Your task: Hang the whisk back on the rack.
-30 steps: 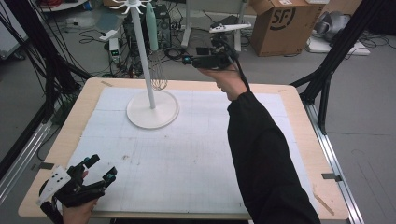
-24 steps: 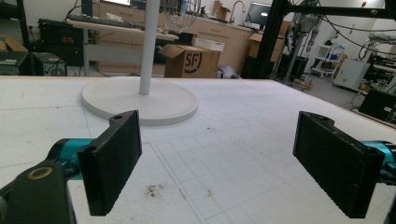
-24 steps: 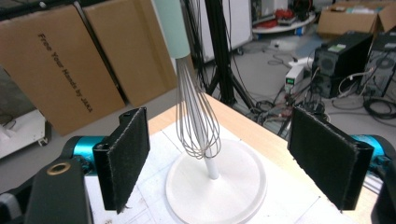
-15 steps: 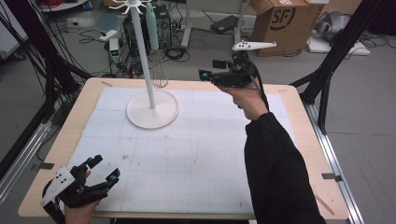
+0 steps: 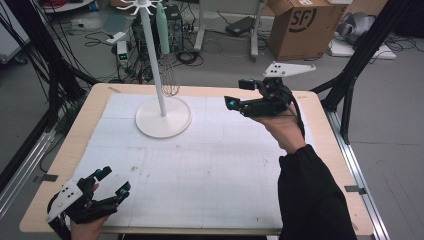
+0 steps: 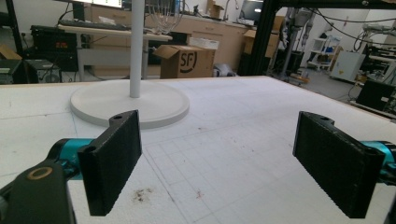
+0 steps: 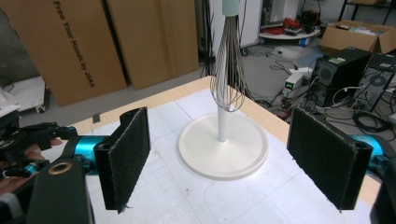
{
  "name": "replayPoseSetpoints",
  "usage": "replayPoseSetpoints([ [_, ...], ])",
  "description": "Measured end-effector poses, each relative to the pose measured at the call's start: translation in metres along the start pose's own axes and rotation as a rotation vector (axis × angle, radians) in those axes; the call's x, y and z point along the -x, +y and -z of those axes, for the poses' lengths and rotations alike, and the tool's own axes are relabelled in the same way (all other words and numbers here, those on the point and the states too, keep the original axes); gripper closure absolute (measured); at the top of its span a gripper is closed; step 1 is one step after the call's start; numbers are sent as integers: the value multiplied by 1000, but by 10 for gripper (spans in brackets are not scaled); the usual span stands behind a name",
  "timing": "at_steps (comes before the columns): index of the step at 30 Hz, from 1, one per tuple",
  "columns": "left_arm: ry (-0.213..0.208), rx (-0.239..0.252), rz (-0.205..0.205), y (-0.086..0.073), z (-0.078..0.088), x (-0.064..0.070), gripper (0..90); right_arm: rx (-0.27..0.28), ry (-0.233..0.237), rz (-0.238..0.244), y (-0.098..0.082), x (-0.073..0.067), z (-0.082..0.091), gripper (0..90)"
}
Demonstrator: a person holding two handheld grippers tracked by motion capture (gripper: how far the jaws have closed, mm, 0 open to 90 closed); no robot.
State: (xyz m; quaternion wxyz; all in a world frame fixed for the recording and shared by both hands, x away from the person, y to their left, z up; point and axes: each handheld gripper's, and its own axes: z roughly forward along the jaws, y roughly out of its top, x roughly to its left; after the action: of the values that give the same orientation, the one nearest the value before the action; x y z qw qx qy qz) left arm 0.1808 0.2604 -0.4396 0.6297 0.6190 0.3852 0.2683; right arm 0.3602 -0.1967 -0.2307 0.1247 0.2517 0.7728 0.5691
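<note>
Holding your right gripper (image 5: 231, 104) wide open, you point it at the whisk (image 7: 228, 77); your left gripper (image 5: 114, 183) rests open too.

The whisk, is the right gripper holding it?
No, the whisk hangs on the stand, and the right gripper is open and empty.

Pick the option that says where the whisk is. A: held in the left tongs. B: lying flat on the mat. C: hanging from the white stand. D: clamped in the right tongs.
C: the whisk hangs wires-down beside the pole of the stand, clear of its base, while the right tongs are open and empty some way in front of it.
</note>
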Motion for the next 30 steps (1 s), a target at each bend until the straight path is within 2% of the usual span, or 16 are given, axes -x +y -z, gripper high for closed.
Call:
replayPoseSetpoints([
  [2, 1, -1, -3, 0, 0, 0, 160, -10, 1, 1, -5, 0, 4, 201],
  [7, 6, -2, -2, -1, -1, 0, 159, 9, 6, 0, -18, -4, 13, 201],
  [9, 6, -4, -3, -1, -1, 0, 159, -26, 3, 15, -22, -7, 15, 196],
  [11, 7, -7, -4, -1, -1, 0, 159, -33, 6, 29, -24, -11, 19, 196],
  [14, 6, -7, -6, -1, -1, 0, 158, -33, -5, 58, -27, -18, 27, 197],
  [19, 8, -7, -5, -1, -2, 0, 158, -17, -4, 72, -33, -24, 38, 199],
  [24, 7, -9, -6, -1, -2, 0, 159, 11, 23, 45, -44, -24, 41, 208],
  [27, 8, -11, -7, -2, -3, 0, 158, -8, -4, 59, -54, -24, 39, 212],
  [30, 5, -13, -5, -2, -5, 0, 158, 18, 8, 49, -63, -25, 40, 220],
])
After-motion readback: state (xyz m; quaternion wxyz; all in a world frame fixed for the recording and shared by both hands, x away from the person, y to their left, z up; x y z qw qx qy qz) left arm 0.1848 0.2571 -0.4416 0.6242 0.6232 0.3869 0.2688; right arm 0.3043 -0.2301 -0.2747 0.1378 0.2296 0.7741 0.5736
